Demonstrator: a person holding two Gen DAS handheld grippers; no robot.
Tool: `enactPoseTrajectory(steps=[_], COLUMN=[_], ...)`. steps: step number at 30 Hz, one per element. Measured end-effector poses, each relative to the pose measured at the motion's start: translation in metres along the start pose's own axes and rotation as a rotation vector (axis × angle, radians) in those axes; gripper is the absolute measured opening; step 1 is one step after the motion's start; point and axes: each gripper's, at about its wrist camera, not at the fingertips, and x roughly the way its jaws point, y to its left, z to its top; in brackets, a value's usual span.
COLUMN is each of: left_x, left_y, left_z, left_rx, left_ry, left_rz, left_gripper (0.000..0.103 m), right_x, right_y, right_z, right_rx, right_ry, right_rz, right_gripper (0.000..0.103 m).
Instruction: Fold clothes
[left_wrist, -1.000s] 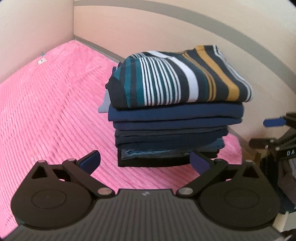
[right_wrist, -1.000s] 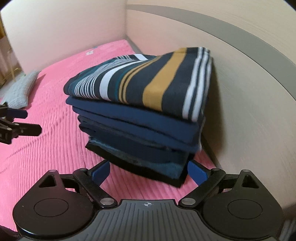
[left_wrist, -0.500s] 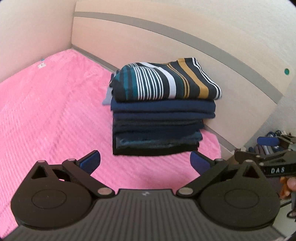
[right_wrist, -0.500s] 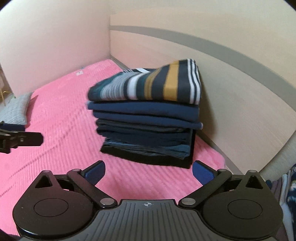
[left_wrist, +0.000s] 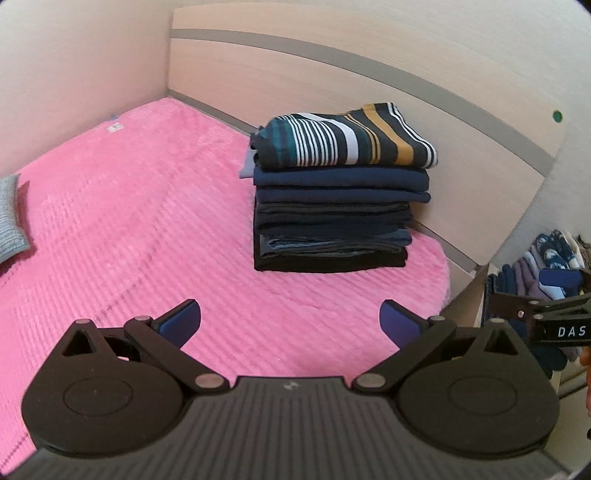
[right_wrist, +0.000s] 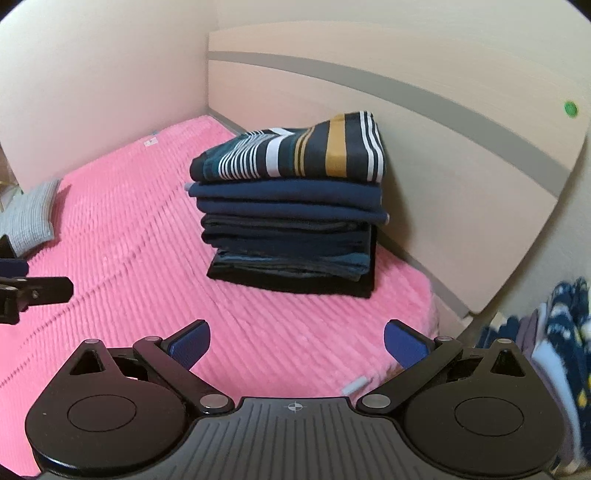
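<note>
While both claws hang empty over the pink ribbed bedspread, the folded stack of clothes sits near the bed's far right corner, just beside the wooden headboard. At the top lies a striped shirt in navy, teal, white and mustard, with plain navy and dark pieces beneath it and a black one at the bottom.

The left gripper has its blue pads spread wide with nothing between them; the right gripper likewise stands fully apart and holds nothing. Each one's tip shows at the edge of the other's view.

Off the bed's right edge, a heap of unfolded clothes, some dark blue with a light print, looks like the next supply. I judge these to be light, limp knit garments: they will sag and drape from any pinch point, and should not slip much from rubbery pads. A sound hold would be two separate pinches along a hem or at the shoulders, one per claw, so the cloth hangs flat instead of bunching. The stack itself is soft and tall, so a careless nudge could tip its upper layers toward the bed's open middle. A grey cushion lies at the left edge.
</note>
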Motion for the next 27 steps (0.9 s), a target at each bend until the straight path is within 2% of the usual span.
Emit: enactPoseTrajectory(steps=[8, 12, 17, 23, 27], left_x=[0.004, 0.012, 0.021, 0.027, 0.028], left_y=[-0.029, -0.046, -0.062, -0.07, -0.069], left_z=[0.021, 0.023, 0.021, 0.026, 0.029], left_rx=[-0.015, -0.043, -0.019, 0.007, 0.004], left_ry=[-0.02, 0.003, 0.033, 0.042, 0.046], left_rz=[0.09, 0.063, 0.046, 0.028, 0.015], left_gripper=[0.101, 0.101, 0.101, 0.101, 0.101], right_x=[0.002, 0.003, 0.003, 0.0, -0.003], right_y=[-0.02, -0.034, -0.046, -0.053, -0.045], right_z=[0.025, 0.028, 0.028, 0.034, 0.038], right_rx=[-0.054, -0.03, 0.003, 0.107, 0.081], right_ry=[-0.008, 0.012, 0.037, 0.048, 0.046], right_rz=[0.048, 0.055, 0.026, 0.003, -0.022], right_gripper=[0.103, 0.102, 0.102, 0.103, 0.103])
